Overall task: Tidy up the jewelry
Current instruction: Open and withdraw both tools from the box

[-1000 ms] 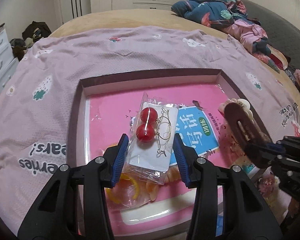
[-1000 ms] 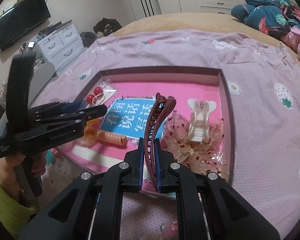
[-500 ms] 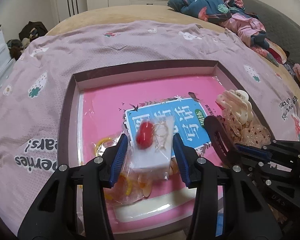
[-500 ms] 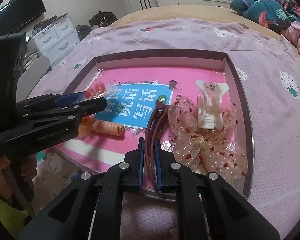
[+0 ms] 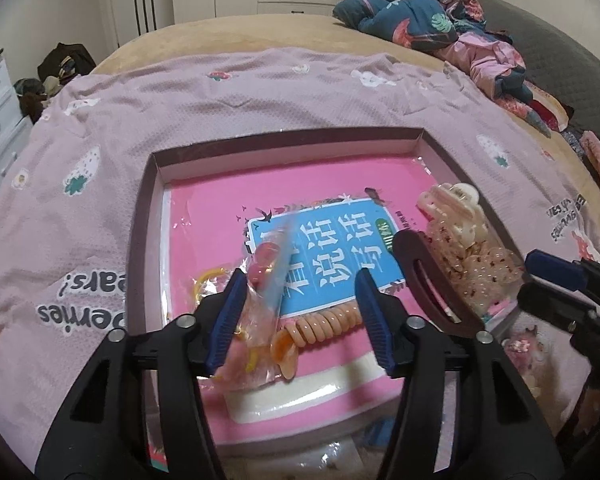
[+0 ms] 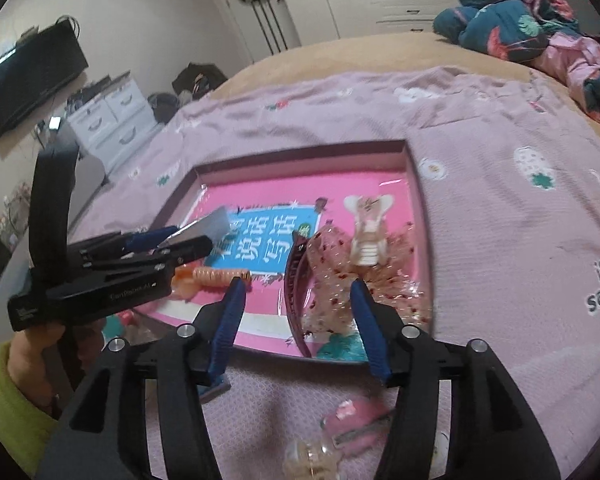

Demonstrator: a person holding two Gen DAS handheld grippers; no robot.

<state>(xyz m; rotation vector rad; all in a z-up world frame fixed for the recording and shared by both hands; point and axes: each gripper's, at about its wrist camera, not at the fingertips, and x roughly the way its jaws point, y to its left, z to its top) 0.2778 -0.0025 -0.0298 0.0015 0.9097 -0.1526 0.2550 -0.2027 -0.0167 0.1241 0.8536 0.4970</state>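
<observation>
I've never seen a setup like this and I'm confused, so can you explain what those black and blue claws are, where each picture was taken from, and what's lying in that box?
There is no robot here. A person holds a hand-operated two-finger gripper in each hand, and each gripper has a wide-angle camera looking along its fingers. One picture is from the left gripper, the other from the right gripper.

A shallow box sits on a pink blanket on a bed, with a pink book inside. On it lie a dark red hair clip, a cream claw clip, a glittery bow and an orange spiral hair tie.

Both grippers' jaws are opening. A blurred earring packet is beside one left finger, not pinched. The dark red clip lies between the right fingers, ungripped.
</observation>
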